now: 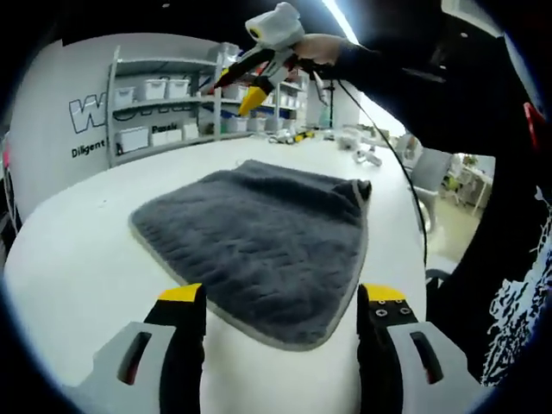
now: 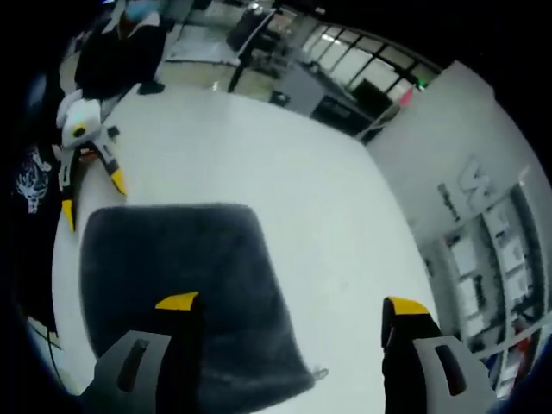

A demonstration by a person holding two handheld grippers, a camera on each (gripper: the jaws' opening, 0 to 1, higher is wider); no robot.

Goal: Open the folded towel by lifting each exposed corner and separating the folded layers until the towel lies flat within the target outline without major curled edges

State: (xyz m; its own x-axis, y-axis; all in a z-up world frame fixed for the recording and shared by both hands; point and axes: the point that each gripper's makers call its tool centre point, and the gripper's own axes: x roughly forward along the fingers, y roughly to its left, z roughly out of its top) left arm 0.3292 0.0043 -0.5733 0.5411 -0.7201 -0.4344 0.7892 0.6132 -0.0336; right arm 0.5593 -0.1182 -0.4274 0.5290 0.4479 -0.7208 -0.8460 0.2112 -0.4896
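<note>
Shelves: a grey rack (image 1: 164, 103) loaded with white bins is seen against the far wall at the left of the left gripper view; dark lettering is printed on the wall beside it
Table: a white tabletop (image 1: 78, 250) is spread under everything; small items are scattered at its far end, too small to be told apart
Towel: a dark grey towel (image 1: 259, 241) with a paler hem is laid folded on the table, in front of the left gripper's jaws; a small curl is raised at its far right corner; in the right gripper view it (image 2: 181, 285) is seen as a blurred dark square, partly covered by that view's left jaw
Left gripper: the left gripper (image 1: 283, 297) is held low at the towel's near edge; its yellow-tipped jaws are spread wide and nothing is grasped; it (image 2: 90, 185) is also seen at the towel's far corner in the right gripper view
Right gripper: the right gripper (image 2: 291, 304) is held above the table, jaws parted and empty; in the left gripper view it (image 1: 241, 86) is raised above the towel's far edge by a hand (image 1: 321, 47) in a dark sleeve; a cable is trailed from it
</note>
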